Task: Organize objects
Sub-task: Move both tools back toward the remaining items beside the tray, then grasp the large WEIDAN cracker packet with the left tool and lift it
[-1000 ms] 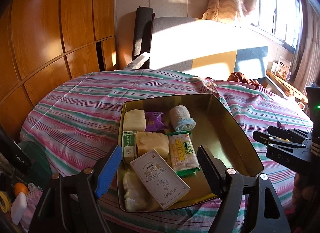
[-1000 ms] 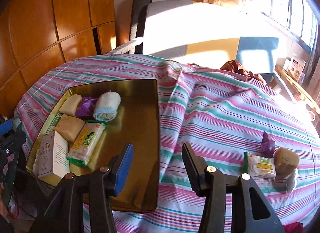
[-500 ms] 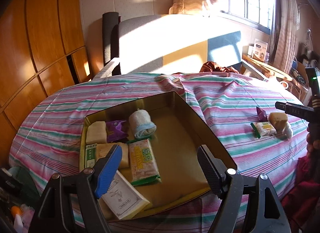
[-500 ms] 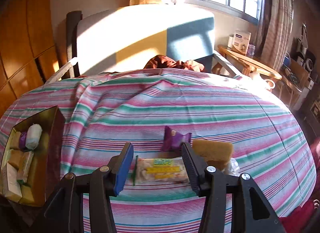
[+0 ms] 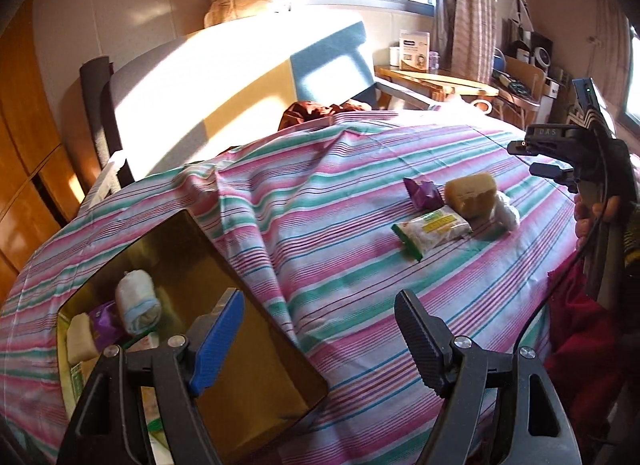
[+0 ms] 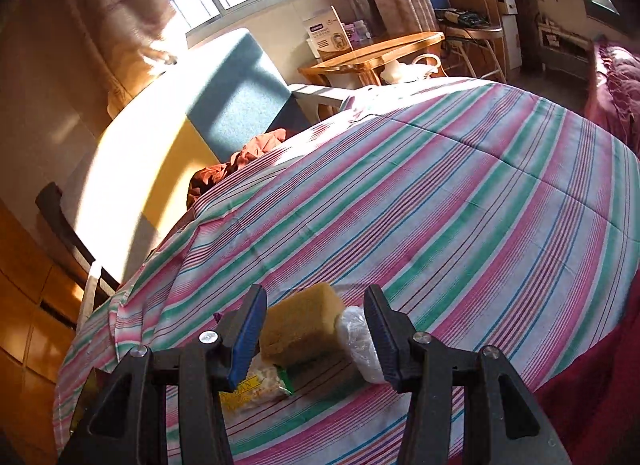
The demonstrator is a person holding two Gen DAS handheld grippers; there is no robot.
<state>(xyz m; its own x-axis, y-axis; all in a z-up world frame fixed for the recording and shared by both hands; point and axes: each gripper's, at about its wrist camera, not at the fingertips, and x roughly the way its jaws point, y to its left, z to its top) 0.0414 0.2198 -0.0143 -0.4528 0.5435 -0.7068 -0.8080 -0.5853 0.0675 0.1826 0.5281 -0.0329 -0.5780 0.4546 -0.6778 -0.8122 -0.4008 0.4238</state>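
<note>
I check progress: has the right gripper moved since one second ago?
Yes. The right gripper went from above the gold tin across the striped cloth to the sponge.

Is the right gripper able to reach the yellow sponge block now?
Probably yes: the right gripper is open, the yellow sponge block lies right before its jaws, and nothing blocks it.
</note>
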